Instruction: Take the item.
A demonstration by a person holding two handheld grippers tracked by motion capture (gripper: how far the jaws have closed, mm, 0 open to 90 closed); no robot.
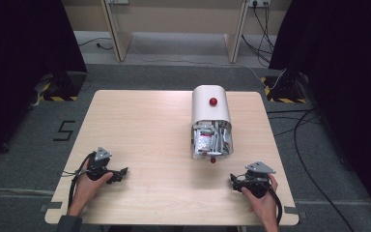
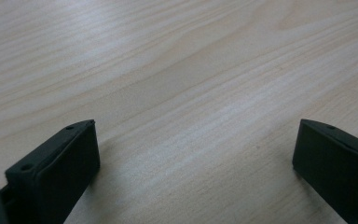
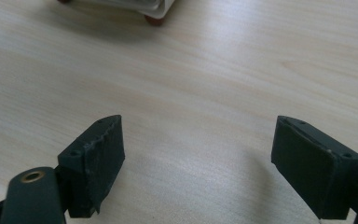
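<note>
The white container (image 1: pixel 211 121) is lying on its side right of centre on the table (image 1: pixel 140 125), its open end stuffed with packets (image 1: pixel 211 141) and facing the lower edge. I am holding my right gripper (image 1: pixel 234 182) below and slightly right of it, jaws spread wide and empty. I am resting my left gripper (image 1: pixel 122 172) at lower left, well apart, likewise gaping.

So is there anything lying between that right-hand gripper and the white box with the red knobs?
Nothing visible. Bare table lies between the right gripper and the white box. The jaws stand wide open with nothing between them.
</note>
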